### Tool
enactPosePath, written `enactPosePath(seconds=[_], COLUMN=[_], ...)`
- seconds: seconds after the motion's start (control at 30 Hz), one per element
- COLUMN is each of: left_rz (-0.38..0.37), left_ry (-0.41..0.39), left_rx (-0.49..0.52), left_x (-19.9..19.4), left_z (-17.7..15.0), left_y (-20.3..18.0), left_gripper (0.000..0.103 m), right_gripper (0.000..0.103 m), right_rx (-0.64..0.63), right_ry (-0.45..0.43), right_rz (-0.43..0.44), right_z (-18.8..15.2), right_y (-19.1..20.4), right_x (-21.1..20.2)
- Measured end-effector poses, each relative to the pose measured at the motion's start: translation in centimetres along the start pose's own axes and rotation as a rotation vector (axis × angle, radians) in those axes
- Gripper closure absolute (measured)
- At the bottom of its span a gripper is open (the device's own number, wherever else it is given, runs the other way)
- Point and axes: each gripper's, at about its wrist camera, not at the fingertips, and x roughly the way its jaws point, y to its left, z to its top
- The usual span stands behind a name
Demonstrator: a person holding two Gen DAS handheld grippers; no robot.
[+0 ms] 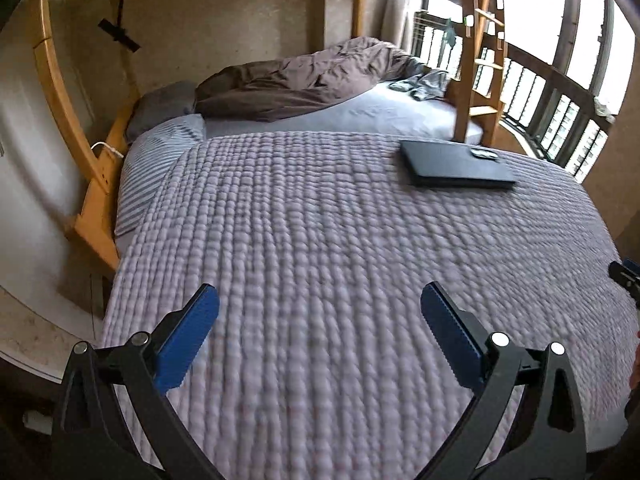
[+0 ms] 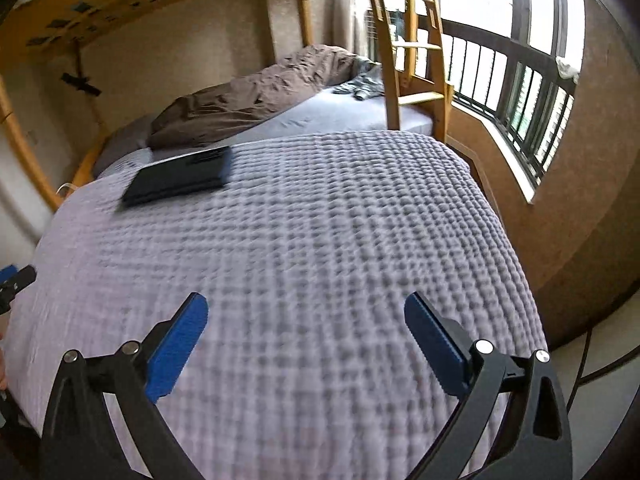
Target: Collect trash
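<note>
Two beds fill the room. The near one is spread with a pale lilac waffle-weave blanket [image 1: 320, 240] that takes up most of both views and carries nothing but a closed dark laptop [image 1: 456, 164], lying flat toward its far side. No trash shows on the blanket or anywhere else in either view.

Beyond the blanket's far left corner lie a striped pillow [image 1: 160, 164] and a grey pillow [image 1: 164, 108]. The far bed has a light sheet [image 1: 360, 114], a crumpled brown duvet [image 1: 296, 80] heaped along the wall, and a small bundle of grey cloth [image 1: 420, 82] at its right end. A yellow wooden bunk frame [image 1: 48, 60] arches over the far bed, with a ladder [image 1: 480, 60] on its right. Bright barred windows [image 2: 532, 92] curve along the right-hand wall above a tan ledge. A dark cable [image 2: 592, 368] runs over the light floor at the near right.

Both claws hang above the near part of the blanket. The left gripper [image 1: 320, 320] stands spread wide with nothing between its blue pads [image 1: 188, 340]; the right gripper [image 2: 306, 332] likewise gapes wide and empty.
</note>
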Motion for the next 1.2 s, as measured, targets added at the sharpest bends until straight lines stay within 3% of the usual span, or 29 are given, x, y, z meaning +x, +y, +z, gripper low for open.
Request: enactPosePath(seconds=[0.47,1.2], left_rz=[0.071,0.056], left_ry=[0.082,0.072], left_rx=[-0.043,-0.061], left_x=[7.8,8.1], left_z=[2.9,3.0], left_y=[2.7,3.2], left_gripper=[0.001,0.001], right_gripper=[0.005,0.004], right_rx=[0.029,0.000], right_ry=[0.049,0.075], right_rz=[-0.104,-0.132], right_z=[3.4,3.5], right_y=[-5.5,-5.0], right_x=[7.6,8.4])
